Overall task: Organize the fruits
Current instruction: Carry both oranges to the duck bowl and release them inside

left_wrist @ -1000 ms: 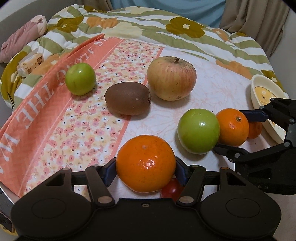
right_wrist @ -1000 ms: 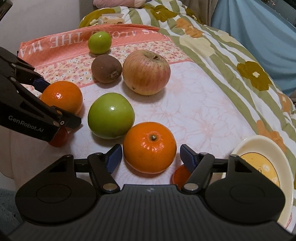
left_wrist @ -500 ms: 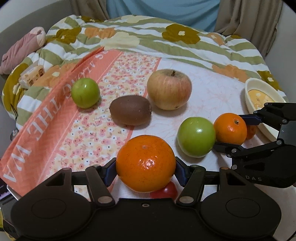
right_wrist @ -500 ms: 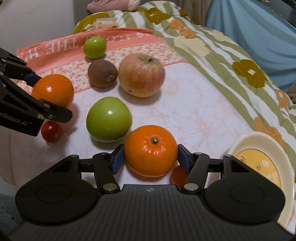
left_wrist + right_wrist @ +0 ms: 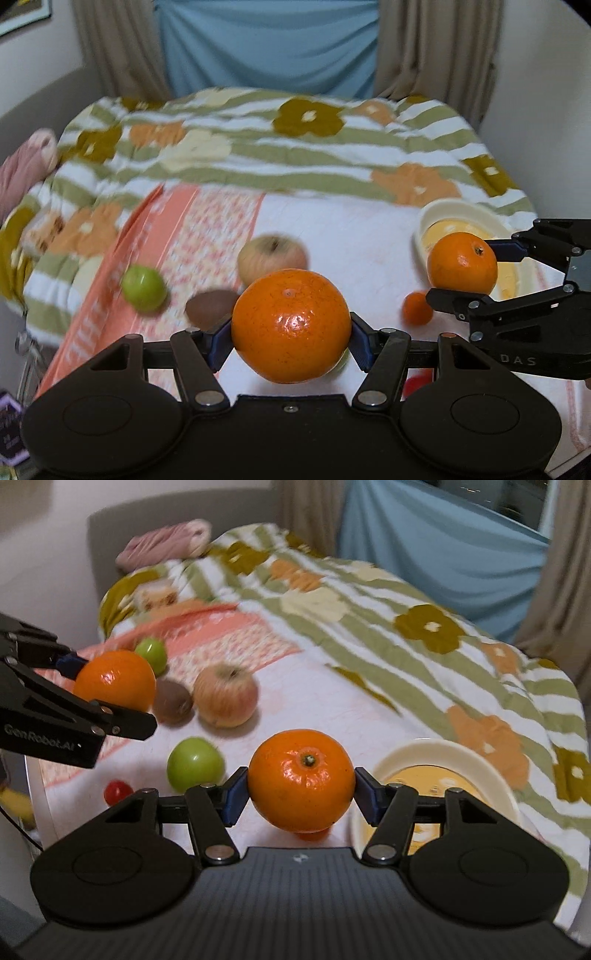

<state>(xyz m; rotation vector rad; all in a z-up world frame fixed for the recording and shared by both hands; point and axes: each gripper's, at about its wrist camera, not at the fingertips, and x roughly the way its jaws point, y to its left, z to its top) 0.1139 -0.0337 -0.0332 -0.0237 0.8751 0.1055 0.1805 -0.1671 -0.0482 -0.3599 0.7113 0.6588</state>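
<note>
Fruits are lying scattered on a floral bedspread [image 5: 369, 686], and two are being carried. Counting them: three oranges, two green apples, one large red-yellow apple [image 5: 226, 695], one kiwi [image 5: 172, 701] and one cherry tomato [image 5: 117, 792]. The left gripper [image 5: 291, 338] is clamping one orange [image 5: 291, 325] between its blue pads, the fruit sitting dead centre of the jaws at 12 o'clock from the gripper body. The right gripper [image 5: 301, 792] is likewise gripping a second orange [image 5: 301, 780], stem facing the camera, again at 12 o'clock between its pads. The third, smaller orange [image 5: 417, 308] is resting on the cloth, at 7 o'clock from the right gripper's fruit in the left wrist view.

One green apple [image 5: 195, 763] is lying at 9 o'clock from the right gripper's orange, with the cherry tomato at 8 o'clock of that apple. The smaller green apple [image 5: 151, 655] is sitting farther back, at 11 o'clock from the kiwi. The kiwi is lying just beside the red-yellow apple, at its 9 o'clock.

One cream bowl [image 5: 436, 749] with a yellow inside is standing at 3 o'clock from the right gripper's orange; the visible part is holding no fruit. A pink bundle of cloth [image 5: 166, 544] is lying at the far end of the bed.
</note>
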